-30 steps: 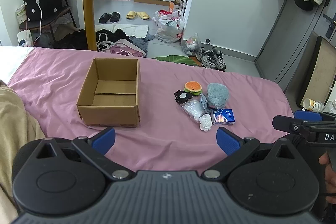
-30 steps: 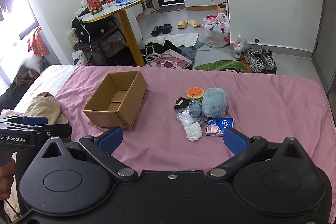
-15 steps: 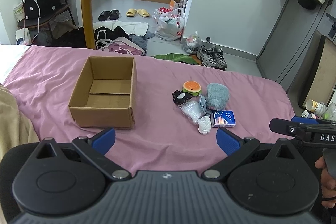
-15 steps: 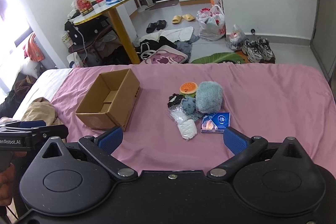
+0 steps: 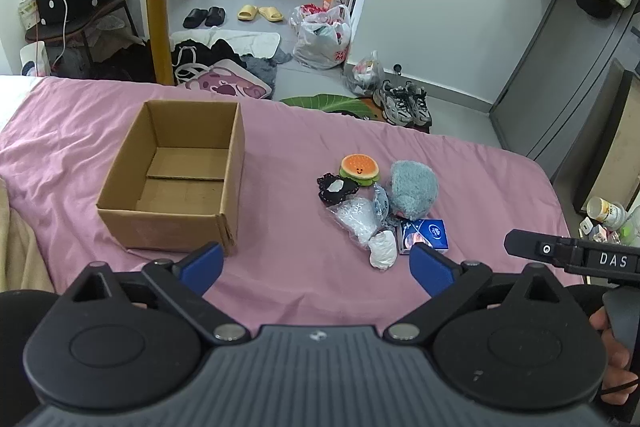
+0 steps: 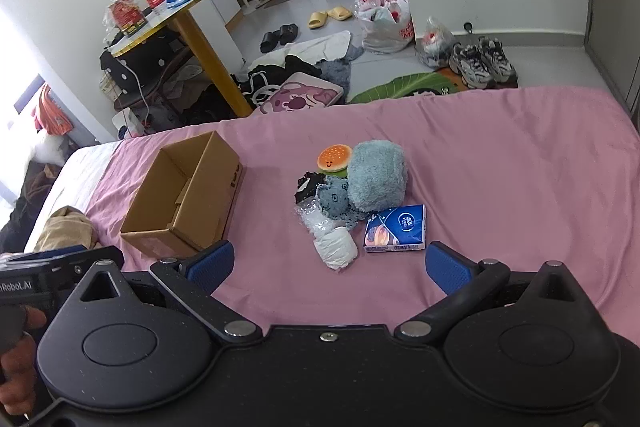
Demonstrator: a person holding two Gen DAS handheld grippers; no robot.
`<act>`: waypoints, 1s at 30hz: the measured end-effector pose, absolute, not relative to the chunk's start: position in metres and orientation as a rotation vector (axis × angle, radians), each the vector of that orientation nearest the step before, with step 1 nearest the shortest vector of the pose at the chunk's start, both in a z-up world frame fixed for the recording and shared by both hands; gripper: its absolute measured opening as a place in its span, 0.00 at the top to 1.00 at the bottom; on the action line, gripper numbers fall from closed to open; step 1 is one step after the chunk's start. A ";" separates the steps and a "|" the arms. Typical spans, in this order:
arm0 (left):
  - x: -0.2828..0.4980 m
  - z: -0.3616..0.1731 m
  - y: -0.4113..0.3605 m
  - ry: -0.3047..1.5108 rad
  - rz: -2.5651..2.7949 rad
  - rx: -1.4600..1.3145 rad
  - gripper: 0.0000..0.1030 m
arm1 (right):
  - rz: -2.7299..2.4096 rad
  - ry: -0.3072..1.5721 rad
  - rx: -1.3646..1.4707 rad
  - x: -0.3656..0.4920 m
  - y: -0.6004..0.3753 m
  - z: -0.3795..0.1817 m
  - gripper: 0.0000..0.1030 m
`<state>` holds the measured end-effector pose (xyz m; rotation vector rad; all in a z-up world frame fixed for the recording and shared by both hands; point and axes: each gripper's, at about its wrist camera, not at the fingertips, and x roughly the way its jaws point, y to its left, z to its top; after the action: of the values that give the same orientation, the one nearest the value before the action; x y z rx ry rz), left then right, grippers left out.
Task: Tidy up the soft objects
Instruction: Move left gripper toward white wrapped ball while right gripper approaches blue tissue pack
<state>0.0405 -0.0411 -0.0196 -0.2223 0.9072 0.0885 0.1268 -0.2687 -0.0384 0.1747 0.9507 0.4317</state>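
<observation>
An open cardboard box stands empty on the pink bedspread. Right of it lies a small pile: a burger-shaped plush, a fluffy grey-blue plush, a black lacy piece, a clear bag, a white soft roll, a knitted blue toy and a blue tissue pack. My left gripper hangs open short of the box and pile. My right gripper is open too, just before the white roll.
A beige blanket lies at the bed's left edge. Beyond the bed's far edge are a yellow-legged table, bags, clothes and shoes on the floor. A grey cabinet stands to the right. A hand holds each gripper.
Both grippers have come closer to the bed and tilted down; box and pile appear larger and nearer. Both stay open, and nothing on the bed has moved.
</observation>
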 end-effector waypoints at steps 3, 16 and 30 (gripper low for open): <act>0.048 -0.026 -0.043 0.918 0.088 -0.233 0.03 | 0.431 0.967 0.193 0.135 -0.270 -0.044 0.00; 0.085 -0.056 -0.058 0.961 0.082 -0.284 0.16 | 0.404 1.051 0.291 0.177 -0.276 -0.076 0.00; 0.121 -0.100 -0.072 1.014 0.079 -0.363 0.36 | 0.407 1.149 0.340 0.215 -0.279 -0.118 0.00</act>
<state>0.1207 -0.0725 -0.1002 -0.3630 1.0142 0.0788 0.2153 -0.2787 -0.1178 0.3397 1.1491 0.4067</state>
